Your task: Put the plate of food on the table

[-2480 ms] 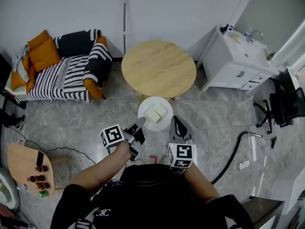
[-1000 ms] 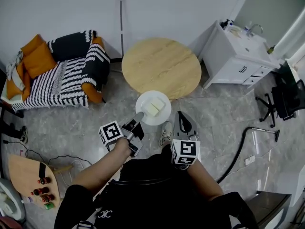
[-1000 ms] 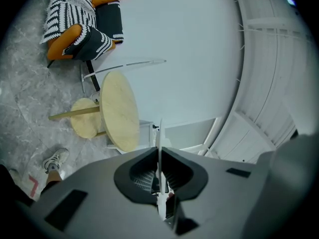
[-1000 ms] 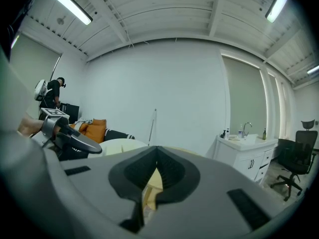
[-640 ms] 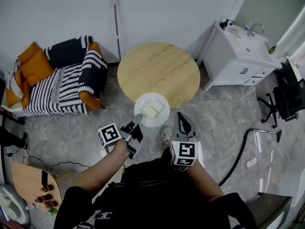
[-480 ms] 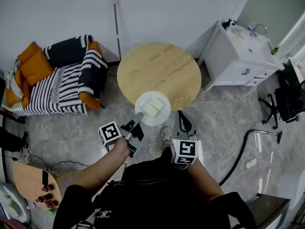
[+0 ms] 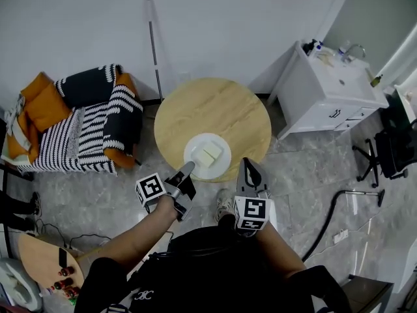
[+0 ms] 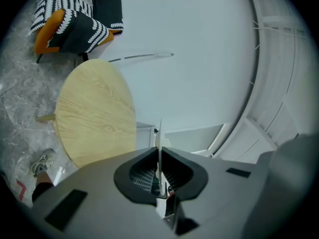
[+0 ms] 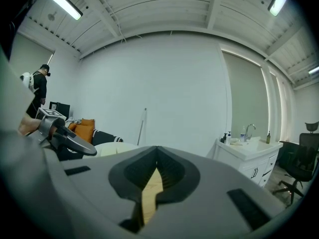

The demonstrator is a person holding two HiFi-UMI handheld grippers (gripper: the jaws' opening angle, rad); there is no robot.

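The round white plate (image 7: pixel 222 169) carrying pale yellow food blocks (image 7: pixel 210 154) hovers over the round light-wood table (image 7: pixel 215 106), at its 6 o'clock edge. The left gripper (image 7: pixel 188 169) is clamped tight on the plate's 7 o'clock rim. The right gripper (image 7: pixel 247 167), at the plate's 4 o'clock, is closed and empty. With a thin one-sided pinch, a tilt could slide the food off. Set down this near the edge, the plate could tip to the floor.

Your left gripper (image 7: pixel 187 169) reaches forward from a bare forearm (image 7: pixel 132 238), its jaws clamped on the thin rim of the plate (image 7: pixel 195 165) — seen edge-on between them. Your right gripper (image 7: pixel 246 166) points ahead alongside, jaws together and empty.
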